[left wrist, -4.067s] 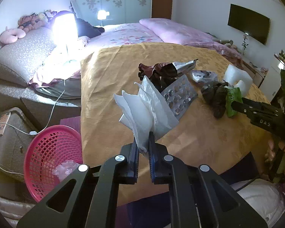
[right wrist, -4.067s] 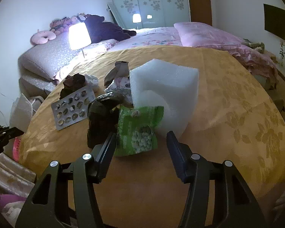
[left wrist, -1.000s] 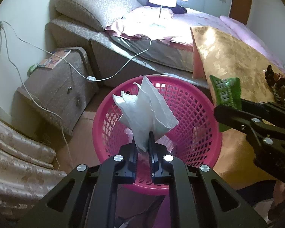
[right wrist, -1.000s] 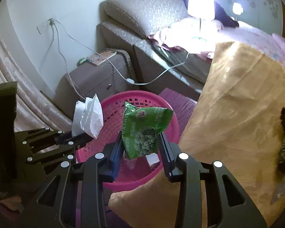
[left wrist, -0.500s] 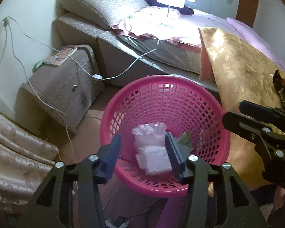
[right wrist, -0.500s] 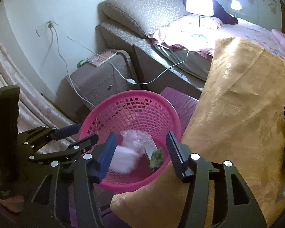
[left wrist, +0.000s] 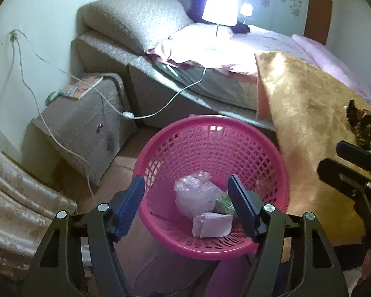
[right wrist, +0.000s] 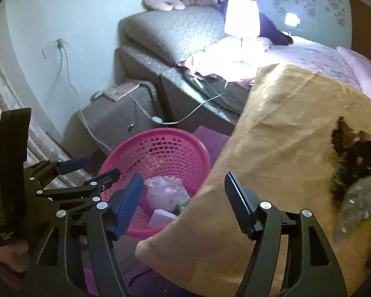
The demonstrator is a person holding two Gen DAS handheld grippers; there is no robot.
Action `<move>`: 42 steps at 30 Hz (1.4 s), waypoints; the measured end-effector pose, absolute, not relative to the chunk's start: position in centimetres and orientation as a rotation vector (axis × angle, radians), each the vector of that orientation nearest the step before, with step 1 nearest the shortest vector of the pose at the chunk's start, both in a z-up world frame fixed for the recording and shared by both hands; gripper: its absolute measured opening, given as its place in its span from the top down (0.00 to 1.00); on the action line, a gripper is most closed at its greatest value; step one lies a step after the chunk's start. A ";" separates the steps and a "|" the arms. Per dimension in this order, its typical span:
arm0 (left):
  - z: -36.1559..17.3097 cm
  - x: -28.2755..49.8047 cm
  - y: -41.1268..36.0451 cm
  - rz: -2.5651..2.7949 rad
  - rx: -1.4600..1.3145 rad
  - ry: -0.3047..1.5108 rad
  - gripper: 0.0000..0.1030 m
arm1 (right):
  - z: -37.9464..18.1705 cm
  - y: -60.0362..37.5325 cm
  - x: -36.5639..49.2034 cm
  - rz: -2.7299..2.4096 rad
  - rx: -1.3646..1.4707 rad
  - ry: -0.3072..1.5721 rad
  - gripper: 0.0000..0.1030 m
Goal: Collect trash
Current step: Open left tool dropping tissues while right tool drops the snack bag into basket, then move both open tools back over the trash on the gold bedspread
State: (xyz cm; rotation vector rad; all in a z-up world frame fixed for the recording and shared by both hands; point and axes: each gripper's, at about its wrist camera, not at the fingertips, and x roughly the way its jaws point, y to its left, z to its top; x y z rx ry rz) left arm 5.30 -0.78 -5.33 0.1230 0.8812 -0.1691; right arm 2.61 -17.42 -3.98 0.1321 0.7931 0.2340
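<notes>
both grippers have just let go. the left gripper (left wrist: 186,204) was pinching a white tissue (left wrist: 211,225) a second ago, and the right gripper (right wrist: 184,204) was pinching a green snack bag (left wrist: 223,204). now the fingers of both have been opening and stand wide apart with nothing between them. the tissue and the snack bag lie at the bottom of the pink basket (left wrist: 264,146), next to a crinkly clear plastic bag (left wrist: 194,193) that was already there. so two bits of trash are done.

more trash is left on the bed's gold cover (right wrist: 284,133), so the job is not over, i think.

the left view looks almost straight down into the basket and shows all three things inside. the right view hides part of the basket behind the cover's edge, so only a sliver of green shows. but it shows the dark crumpled wrapper (right wrist: 351,156) up close, and a shiny, blurry thing (right wrist: 356,200) just beside it, maybe a foil wrapper. it also shows the left gripper from the side, over the basket rim.
</notes>
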 end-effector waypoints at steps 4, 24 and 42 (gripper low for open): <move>-5.1 4.6 -1.8 -0.207 0.142 0.862 0.34 | -2.9 -19.5 1.1 0.174 0.146 0.748 0.35; -4.6 0.7 -8.9 -0.452 0.276 0.814 0.32 | -3.3 -33.5 -9.1 -0.225 0.234 0.667 0.32; -3.7 0.1 -20.1 -0.813 0.280 0.848 0.32 | -4.9 -36.9 -11.5 -0.319 0.290 0.669 0.32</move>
